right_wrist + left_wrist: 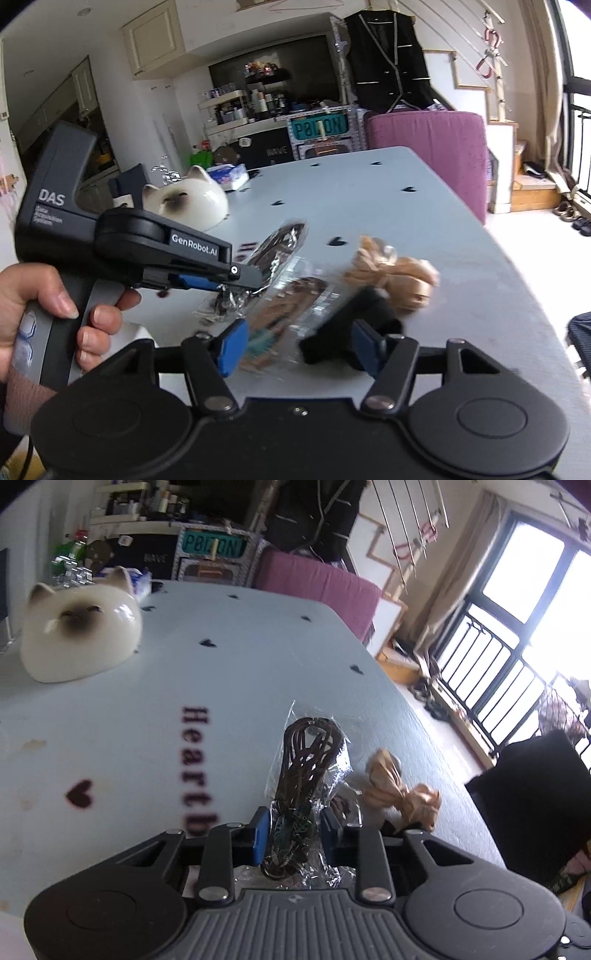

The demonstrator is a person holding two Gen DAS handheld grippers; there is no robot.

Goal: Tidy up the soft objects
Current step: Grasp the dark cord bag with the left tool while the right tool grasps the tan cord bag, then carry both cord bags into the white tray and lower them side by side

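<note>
On the white heart-print tablecloth (221, 664), my left gripper (295, 832) is shut on a clear plastic packet of dark brown cord (306, 760), which sticks up past the blue pads. The right wrist view shows that gripper (258, 277) from the side, a hand (55, 306) around its handle and the packet (280, 240) in its jaws. My right gripper (298, 347) is open over a second, blurred packet of brown cord (291, 306) and a black item (343, 328). A tan knotted fabric bow (391, 273) (399, 790) lies just beyond.
A glossy ceramic cat (81, 627) (192, 203) sits at the table's far left beside a tissue pack (229, 175). A purple chair (424, 147) stands at the far end. The table's rounded edge runs along the right, with a black seat (532, 805) past it.
</note>
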